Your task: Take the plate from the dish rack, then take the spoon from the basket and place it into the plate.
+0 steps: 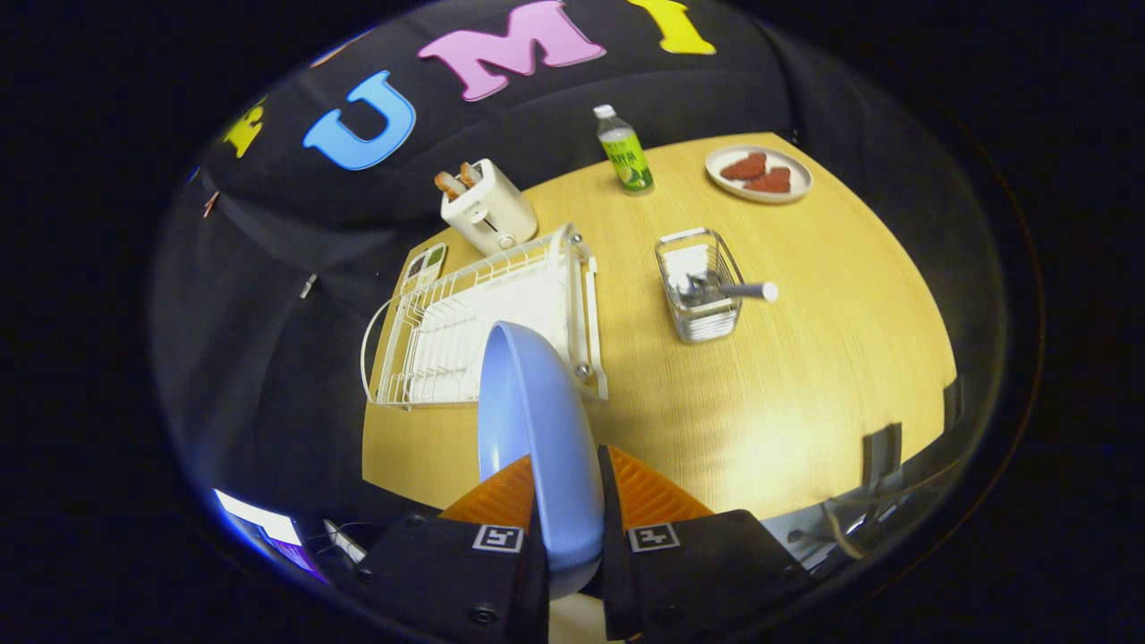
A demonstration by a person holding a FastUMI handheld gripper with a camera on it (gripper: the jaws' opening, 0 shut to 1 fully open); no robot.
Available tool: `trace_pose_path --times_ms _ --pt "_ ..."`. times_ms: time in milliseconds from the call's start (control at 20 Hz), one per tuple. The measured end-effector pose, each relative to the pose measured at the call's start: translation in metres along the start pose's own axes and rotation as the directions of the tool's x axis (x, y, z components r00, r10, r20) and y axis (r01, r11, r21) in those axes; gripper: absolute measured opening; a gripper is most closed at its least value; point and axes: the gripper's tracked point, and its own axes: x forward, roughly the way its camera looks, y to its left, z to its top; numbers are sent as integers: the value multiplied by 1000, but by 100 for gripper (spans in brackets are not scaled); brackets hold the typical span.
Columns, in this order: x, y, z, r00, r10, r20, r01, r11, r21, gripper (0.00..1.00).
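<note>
A wooden tabletop [787,358] carries a white wire dish rack [474,331], with a white toaster [487,210] holding two slices just beyond it and a small flat device [423,266] beside the rack's far corner. Farther back stand a green-labelled bottle [624,150] and a white plate of red pieces [759,173]. Near the middle of the tabletop, well apart from the rack, sits a wire basket [699,286] with the spoon [729,289] lying in it, its pale handle sticking out over the basket's rim. The tongs [568,514] are held high above the tabletop's near edge, looking down and forward across it. They are clamped on the blue plate [537,438], both fingers pressing on its lower rim, one on each face. The plate stands on edge between the fingers and rises ahead of them, its upper rim overlapping the near corner of the dish rack in the gripper view and hiding part of it. The basket lies beyond the tongs.
</note>
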Motion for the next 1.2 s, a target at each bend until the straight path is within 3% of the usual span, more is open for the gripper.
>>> trace_pose_path --times_ms 250,800,900,1200 --pt "35 -31 -39 995 91 -39 -86 988 125 27" --pt "94 -62 -58 986 138 -91 -128 986 108 28" --pt "97 -71 -57 990 111 -87 -100 988 114 30" --pt "107 -100 -51 997 -12 -72 18 996 87 52"
